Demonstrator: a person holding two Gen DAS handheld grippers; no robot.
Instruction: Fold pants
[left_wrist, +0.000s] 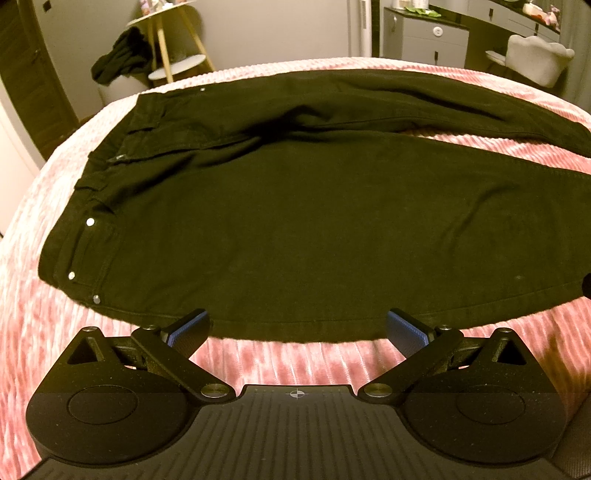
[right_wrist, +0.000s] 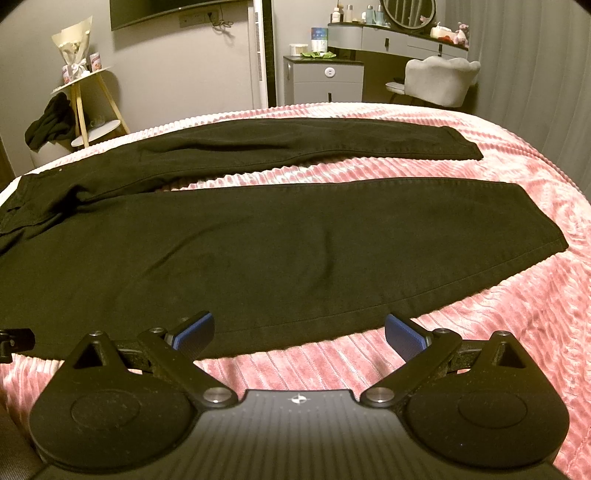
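With both the left tool and right tool released at the bed's near edge, either may pinch only the pants' top layer, skewing the fold.

one pair of pants, two grippers: left gripper, right gripper

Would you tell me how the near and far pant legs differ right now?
The near leg lies flat and smooth beside the open right tongs; the far leg looks creased towards the waist. The near leg's hem reaches further right than the far leg's. Both are black, spread apart on the pink bedspread.
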